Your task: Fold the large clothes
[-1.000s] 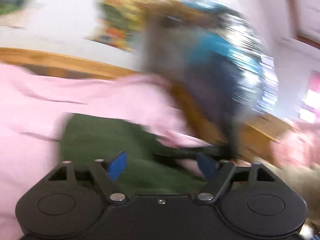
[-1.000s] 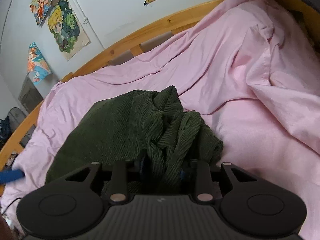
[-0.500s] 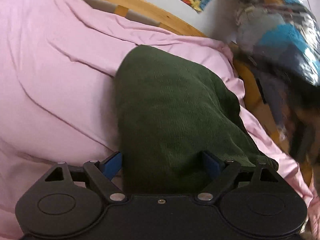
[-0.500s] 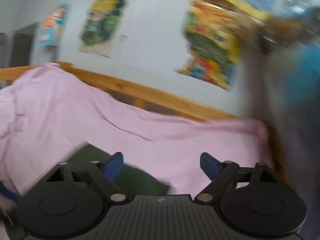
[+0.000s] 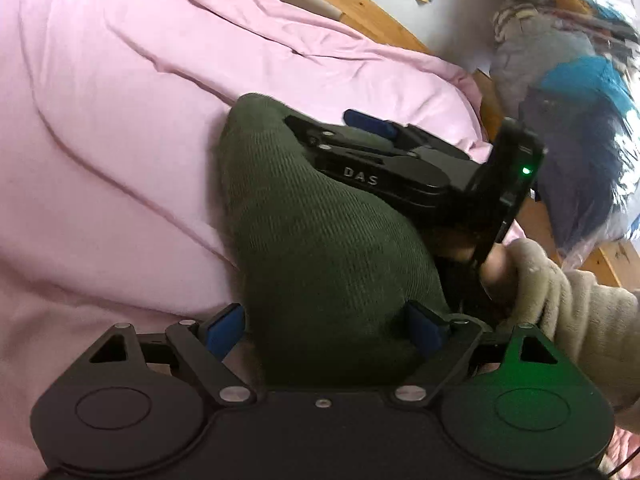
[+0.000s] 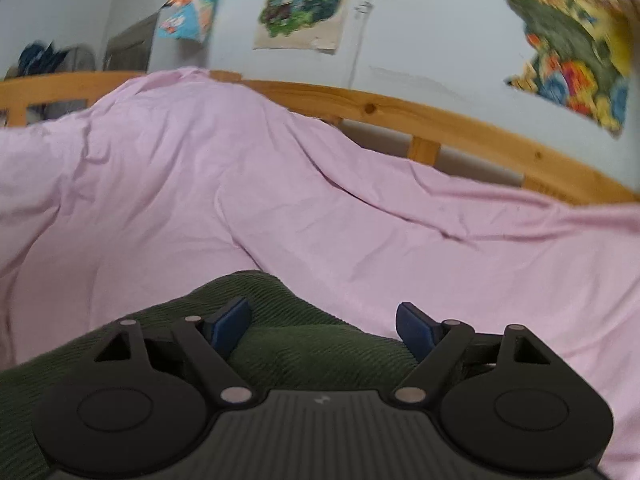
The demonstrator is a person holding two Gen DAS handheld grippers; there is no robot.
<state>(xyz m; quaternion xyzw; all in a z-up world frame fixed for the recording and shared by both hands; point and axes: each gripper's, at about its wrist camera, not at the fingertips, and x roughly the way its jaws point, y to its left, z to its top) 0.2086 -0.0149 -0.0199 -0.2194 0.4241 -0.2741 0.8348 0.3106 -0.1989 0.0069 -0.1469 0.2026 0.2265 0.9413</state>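
A dark green ribbed garment (image 5: 320, 248) lies folded into a narrow strip on the pink bed sheet (image 5: 100, 140). My left gripper (image 5: 324, 328) is open, its blue pads on either side of the garment's near end. My right gripper (image 6: 324, 324) is open and rests low over the garment (image 6: 280, 344). In the left wrist view the right gripper (image 5: 332, 124) lies across the garment's far end, held by a hand in a beige sleeve (image 5: 560, 304).
A wooden bed rail (image 6: 460, 136) runs behind the sheet, with posters (image 6: 300, 4) on the white wall. A pile of blue and grey things in plastic (image 5: 580, 100) stands at the bed's right end.
The right gripper let go of the bunched garment, opened and swung round to its far end. The left gripper moved in over the near end. The garment now lies flatter.
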